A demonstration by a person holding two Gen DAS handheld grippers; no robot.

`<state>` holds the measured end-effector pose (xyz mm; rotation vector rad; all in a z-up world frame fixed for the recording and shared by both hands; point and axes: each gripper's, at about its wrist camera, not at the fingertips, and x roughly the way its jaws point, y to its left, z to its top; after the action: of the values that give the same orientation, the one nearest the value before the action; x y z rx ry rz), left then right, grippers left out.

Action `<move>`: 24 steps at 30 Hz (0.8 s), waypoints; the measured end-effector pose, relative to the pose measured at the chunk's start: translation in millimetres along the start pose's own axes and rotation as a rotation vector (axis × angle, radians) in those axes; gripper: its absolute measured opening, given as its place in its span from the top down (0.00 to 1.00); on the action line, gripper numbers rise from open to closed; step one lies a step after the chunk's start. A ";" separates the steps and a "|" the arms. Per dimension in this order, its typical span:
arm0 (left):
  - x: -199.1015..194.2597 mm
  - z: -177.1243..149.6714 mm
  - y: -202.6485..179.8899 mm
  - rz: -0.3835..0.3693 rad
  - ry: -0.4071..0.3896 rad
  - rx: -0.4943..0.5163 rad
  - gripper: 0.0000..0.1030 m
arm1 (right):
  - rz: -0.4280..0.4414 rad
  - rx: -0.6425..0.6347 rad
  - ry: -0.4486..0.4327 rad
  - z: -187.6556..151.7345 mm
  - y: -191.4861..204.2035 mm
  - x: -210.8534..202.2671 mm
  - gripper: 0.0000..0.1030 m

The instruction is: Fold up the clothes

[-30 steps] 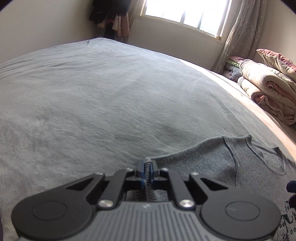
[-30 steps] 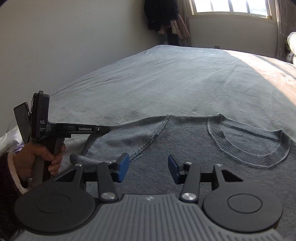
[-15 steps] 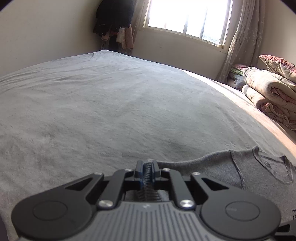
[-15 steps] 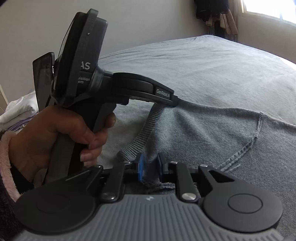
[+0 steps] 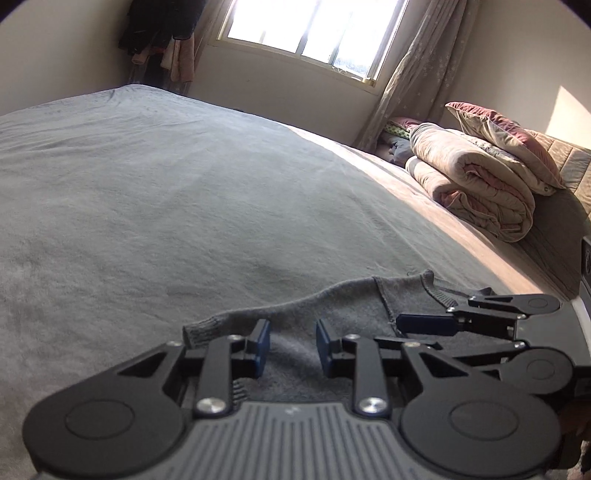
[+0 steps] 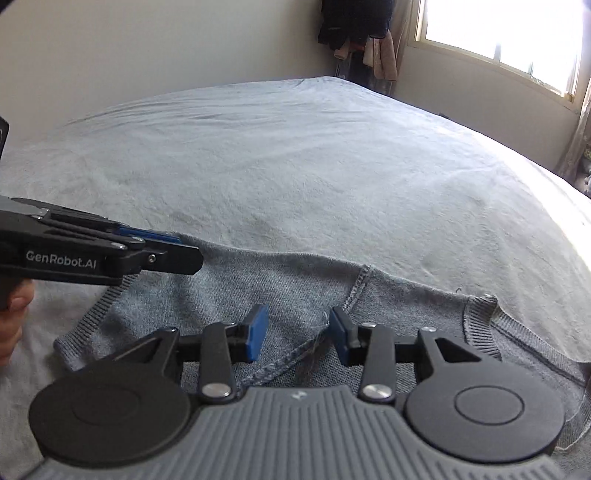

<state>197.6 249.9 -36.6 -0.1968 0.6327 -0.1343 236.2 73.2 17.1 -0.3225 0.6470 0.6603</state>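
Note:
A grey knit sweater [image 6: 288, 280] lies flat on the grey bed sheet [image 6: 295, 166], its ribbed collar [image 6: 480, 321] at the right and a sleeve cuff [image 6: 92, 317] at the left. My right gripper [image 6: 298, 339] hovers over the shoulder seam, jaws opening, nothing pinched between them. My left gripper [image 5: 292, 347] sits just above the sleeve [image 5: 236, 317], jaws opening too, with the cloth lying loose beneath the pads. Each gripper shows in the other's view: the left gripper [image 6: 177, 253] at the left edge, held by a hand [image 6: 11, 321], and the right gripper [image 5: 424, 324] at the right.
A rolled quilt [image 5: 476, 184] and a pillow [image 5: 506, 136] are stacked at the bed's far right by the curtain [image 5: 410, 77]. Dark clothes [image 6: 354, 29] hang in the corner beside the window [image 5: 306, 29]. The sheet stretches wide beyond the sweater.
The left gripper was shut on the sleeve cuff and has let it go. The right gripper pinched cloth near the cuff, released it and slid right to the shoulder seam.

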 end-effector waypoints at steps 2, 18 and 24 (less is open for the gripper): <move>5.2 -3.0 -1.5 0.074 0.001 0.052 0.83 | -0.010 -0.028 -0.011 2.9 4.4 12.1 0.65; -26.8 3.4 26.4 -0.079 -0.163 -0.133 0.77 | -0.096 0.013 -0.087 34.0 -11.6 18.1 0.63; -6.1 -0.4 11.7 -0.081 -0.066 -0.083 0.73 | -0.173 0.065 -0.049 -3.9 -40.9 -7.0 0.61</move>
<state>193.2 262.4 -36.0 -0.3057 0.5647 -0.1786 257.1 37.4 21.8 -0.2973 0.5854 0.4792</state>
